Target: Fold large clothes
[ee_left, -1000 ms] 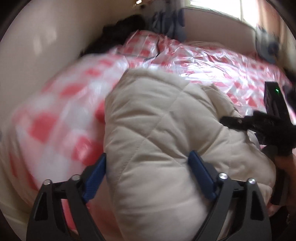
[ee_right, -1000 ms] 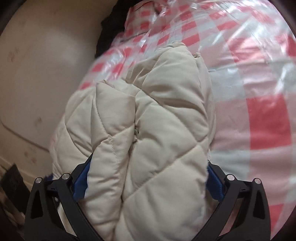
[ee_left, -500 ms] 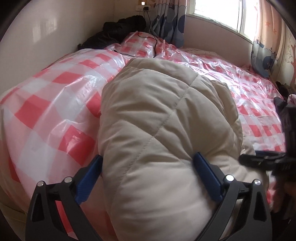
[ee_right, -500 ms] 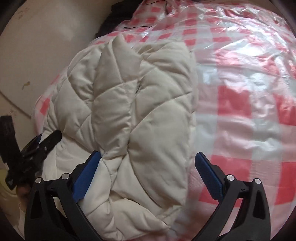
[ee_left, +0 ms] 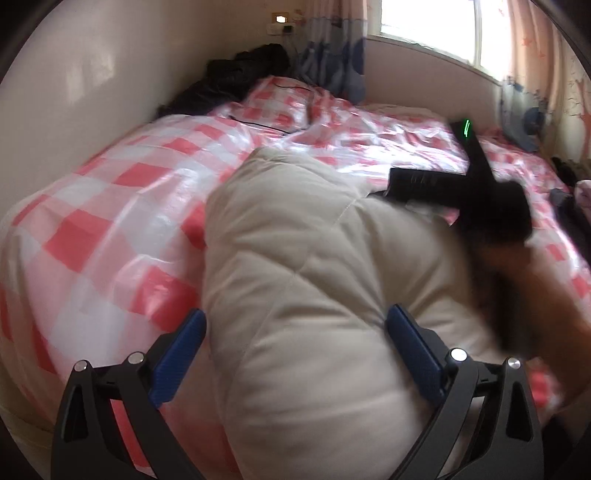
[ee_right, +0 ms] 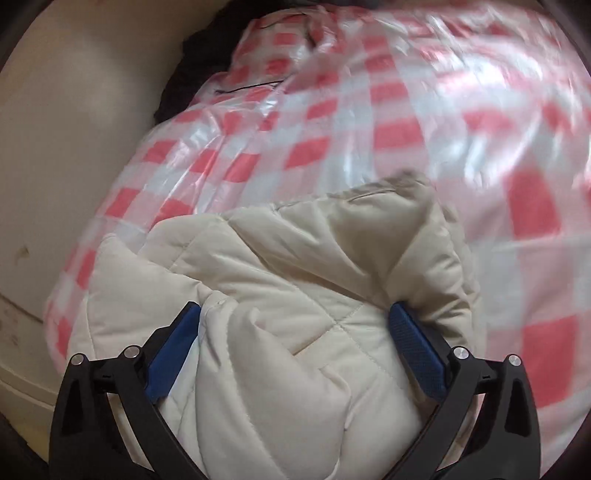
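A cream quilted puffer jacket (ee_left: pixel 317 280) lies bunched on a bed with a red and white checked plastic cover (ee_left: pixel 122 221). My left gripper (ee_left: pixel 295 354) has its jaws wide apart with a thick fold of the jacket between the blue pads. My right gripper (ee_right: pixel 295 343) also has its jaws wide, straddling a bulge of the jacket (ee_right: pixel 295 295). The right gripper also shows blurred in the left wrist view (ee_left: pixel 476 199), above the jacket's far right side.
A dark garment (ee_left: pixel 236 77) is piled at the head of the bed by the wall (ee_left: pixel 74 92). A thin black cable (ee_left: pixel 266 125) crosses the cover. A window (ee_left: pixel 436 26) with curtains is at the back right. The bed's left edge is close.
The right gripper, off the jacket half a second ago, has come down over a fold of it. The left gripper has stayed around its fold, the view shifting slightly.
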Motion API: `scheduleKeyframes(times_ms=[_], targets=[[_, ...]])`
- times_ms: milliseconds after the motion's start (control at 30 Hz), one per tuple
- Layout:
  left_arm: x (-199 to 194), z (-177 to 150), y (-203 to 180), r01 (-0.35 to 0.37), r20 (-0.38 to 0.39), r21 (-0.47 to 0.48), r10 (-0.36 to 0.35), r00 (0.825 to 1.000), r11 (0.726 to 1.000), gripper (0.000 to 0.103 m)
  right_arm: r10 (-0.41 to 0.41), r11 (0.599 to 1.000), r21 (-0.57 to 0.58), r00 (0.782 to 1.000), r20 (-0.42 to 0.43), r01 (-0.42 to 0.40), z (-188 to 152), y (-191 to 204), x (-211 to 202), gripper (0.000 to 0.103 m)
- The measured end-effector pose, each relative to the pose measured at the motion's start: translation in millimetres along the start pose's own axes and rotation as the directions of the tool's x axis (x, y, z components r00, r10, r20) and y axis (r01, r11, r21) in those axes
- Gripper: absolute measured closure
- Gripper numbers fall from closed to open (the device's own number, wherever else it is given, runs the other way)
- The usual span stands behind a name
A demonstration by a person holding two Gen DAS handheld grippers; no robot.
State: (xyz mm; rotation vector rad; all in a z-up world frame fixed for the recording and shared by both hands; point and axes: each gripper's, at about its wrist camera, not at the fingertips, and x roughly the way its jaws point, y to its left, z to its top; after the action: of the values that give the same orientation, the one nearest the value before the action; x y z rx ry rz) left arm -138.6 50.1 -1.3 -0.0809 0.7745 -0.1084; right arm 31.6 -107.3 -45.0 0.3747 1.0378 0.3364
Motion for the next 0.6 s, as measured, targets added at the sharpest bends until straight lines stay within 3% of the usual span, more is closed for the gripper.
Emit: scheduleKeyframes(times_ms=[167, 267, 367, 433, 500, 600], targets=[[-5, -3, -5, -0.033, 0.021, 0.025, 0.033, 0.999, 0.999, 0.008, -0.026, 0.998, -0.061, 1.000, -0.003, 0.026, 0, 8, -23, 0.007], [-7, -3, -3, -0.050, 0.031, 0.014, 0.049, 0.998, 0.999, 0.008, 0.003, 0.991, -0.134, 0.994, 0.105, 0.011, -16, 23, -77, 0.007], [-7, -3, -3, -0.054, 0.036, 0.013, 0.053, 0.998, 0.998, 0.008, 0.020, 0.972, -0.234, 0.984, 0.175, 0.022, -59, 40, -121, 0.007], [-7, -3, -2, -0.055, 0.037, 0.013, 0.054, 0.998, 0.998, 0.008, -0.030, 0.956, -0.280, 0.981, 0.193, 0.085, -91, 39, -129, 0.007], [-7, -3, -2, -0.054, 0.039, 0.010, 0.053, 0.998, 0.998, 0.007, -0.165, 0.940, -0.273, 0.972, 0.167, 0.206, -116, 26, -113, 0.007], [-2, -6, -5, -0.024, 0.012, 0.018, 0.024, 1.000, 1.000, 0.007, -0.014, 0.995, -0.100, 0.995, 0.101, 0.024, -134, -23, -90, 0.007]])
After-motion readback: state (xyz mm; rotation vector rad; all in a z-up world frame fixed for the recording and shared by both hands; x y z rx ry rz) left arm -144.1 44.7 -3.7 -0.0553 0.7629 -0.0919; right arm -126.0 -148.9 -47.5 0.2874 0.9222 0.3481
